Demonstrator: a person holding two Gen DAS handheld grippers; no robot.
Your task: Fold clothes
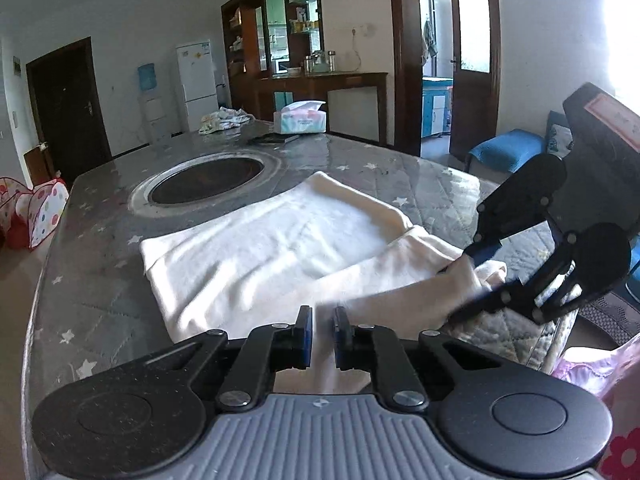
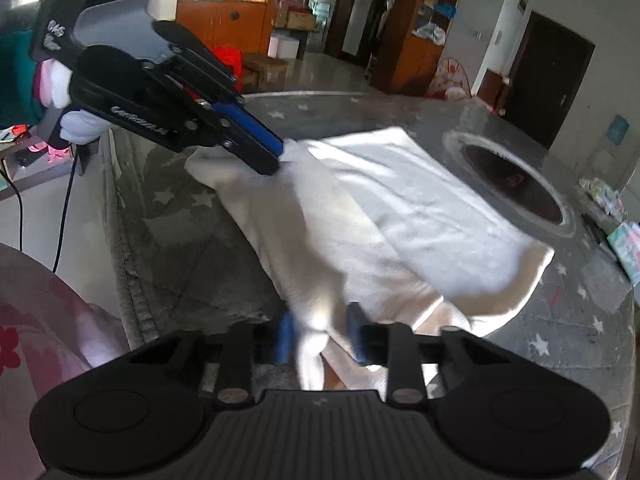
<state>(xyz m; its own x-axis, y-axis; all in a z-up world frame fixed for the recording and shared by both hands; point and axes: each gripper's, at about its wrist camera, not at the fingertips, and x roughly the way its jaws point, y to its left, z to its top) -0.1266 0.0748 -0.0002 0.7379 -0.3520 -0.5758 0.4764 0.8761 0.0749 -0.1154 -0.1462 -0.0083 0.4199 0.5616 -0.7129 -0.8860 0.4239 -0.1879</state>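
The white cloth (image 1: 280, 240) lies on the desk (image 1: 100, 292), just beside the round burner (image 1: 208, 182) sunk into the desk top, with its near edge lifted off the surface.

Left claw (image 1: 322, 336): in its own view the blue pads stand a little apart with cloth running between them, but the pinch point is blurred and partly hidden under the fabric. The right wrist view settles it (there the left claw (image 2: 282, 152) reaches in from the upper left): its pads are clamped on a bunched corner of the cloth, on the side away from the burner.

Right claw (image 2: 322, 336): its pads sit on either side of a hanging fold of cloth, gripping it, though motion blur smears the left pad. From the left wrist view the right claw (image 1: 480, 268) enters from the right, and the cloth swallows the fingertips, so the contact itself cannot be seen there.

Only the left view shows the tissue box (image 1: 301, 118) and a crumpled rag (image 1: 226, 118) on the desk beyond the burner. Only the right view shows a white-gloved hand (image 2: 80, 128) holding the left tool; the desk's far edge is cut off there.
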